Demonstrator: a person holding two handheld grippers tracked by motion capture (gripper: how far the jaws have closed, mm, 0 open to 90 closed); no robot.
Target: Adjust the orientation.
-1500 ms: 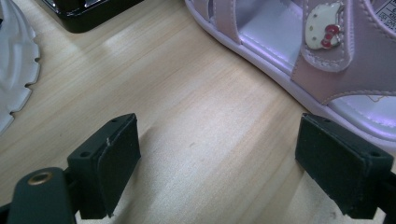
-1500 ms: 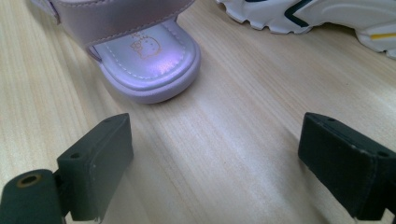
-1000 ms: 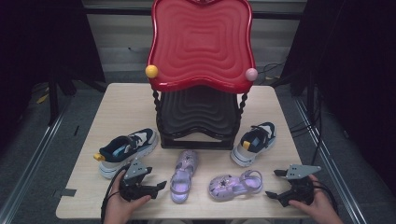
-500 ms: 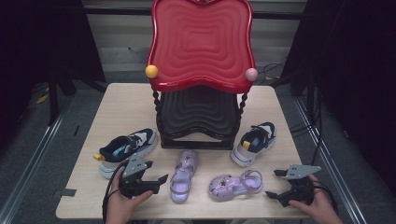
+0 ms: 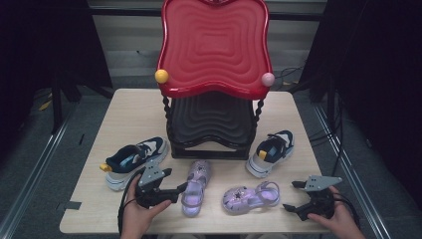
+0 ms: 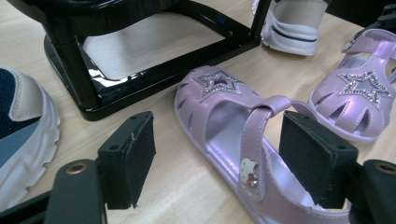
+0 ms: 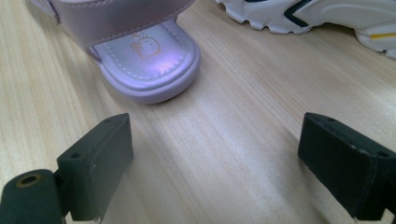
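On the tabletop (image 5: 124, 109), in the high view, a two-tier stand with a red upper tray (image 5: 215, 47) rises at the middle, a navy sneaker (image 5: 132, 160) lying to its left and a second sneaker (image 5: 271, 152) to its right. In front of the stand lie two lilac sandals: the near sandal (image 5: 194, 186) points toward the stand, and the other sandal (image 5: 251, 197) lies crosswise just right of it. The left gripper (image 5: 179, 190) is held low just left of the near sandal, its jaws reaching to the sandal's heel end; the right gripper (image 5: 293, 196) hovers near the tabletop's front right, close to the crosswise sandal's heel but apart from it. In the left gripper view, the jaws stand wide and have just been closing a little, with the near sandal's strap and heel (image 6: 254, 149) between them; the right pad sits close by the sandal's side, the left pad apart from it, so nothing is clamped. In the right gripper view, the jaws are spread wide over bare wood, the other sandal's heel (image 7: 149, 60) ahead of them, untouched.
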